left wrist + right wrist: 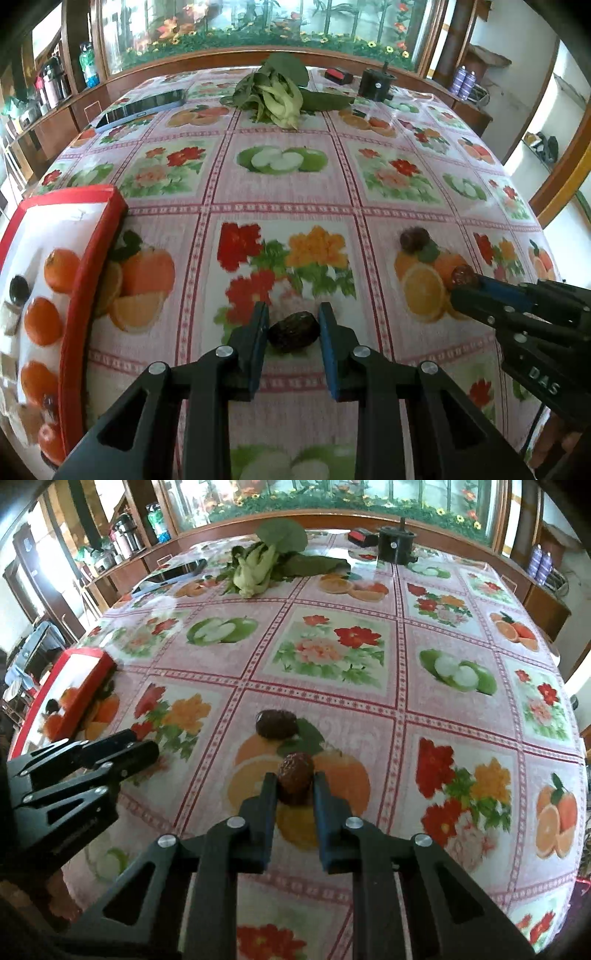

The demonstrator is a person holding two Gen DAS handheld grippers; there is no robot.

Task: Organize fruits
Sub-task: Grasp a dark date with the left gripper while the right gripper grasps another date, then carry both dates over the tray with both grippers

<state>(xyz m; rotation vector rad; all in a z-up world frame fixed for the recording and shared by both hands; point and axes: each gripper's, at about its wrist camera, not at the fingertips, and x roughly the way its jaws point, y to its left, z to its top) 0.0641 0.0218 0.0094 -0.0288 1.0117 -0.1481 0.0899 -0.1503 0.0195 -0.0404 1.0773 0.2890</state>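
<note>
Both claws are clamped on small dark wrinkled fruits: the left claw (293, 325) pinches a dark fruit (293, 331) between its blue pads just above the tabletop (280, 192), and the right claw (295, 786) grips a reddish-brown fruit (295, 781) the same way. A third wrinkled fruit (277, 723) lies loose on the cloth just beyond the right claw, over a printed orange. At the left edge stands a red-rimmed tray (94, 269) with a white floor, holding several oranges (61, 269) and one dark round fruit (19, 290); its near end runs out of the left view, and the brownish bits along its left side are too blurred to name. From the right wrist view the tray is mostly hidden behind its own rim and the left claw's black arms. At the far side of the tabletop lie a bunch of leafy greens (275, 92), a dark flat phone or tablet (142, 107), a black cylindrical holder (397, 544) and a small red and black object (338, 75) that cannot be made out. The tabletop is covered with a pink checked cloth printed with flowers, oranges and green apples. Behind it a wooden frame holds a large panel of painted flowers, and wooden shelves to the left carry bottles and flasks (51, 83), smeared by the lens.
</note>
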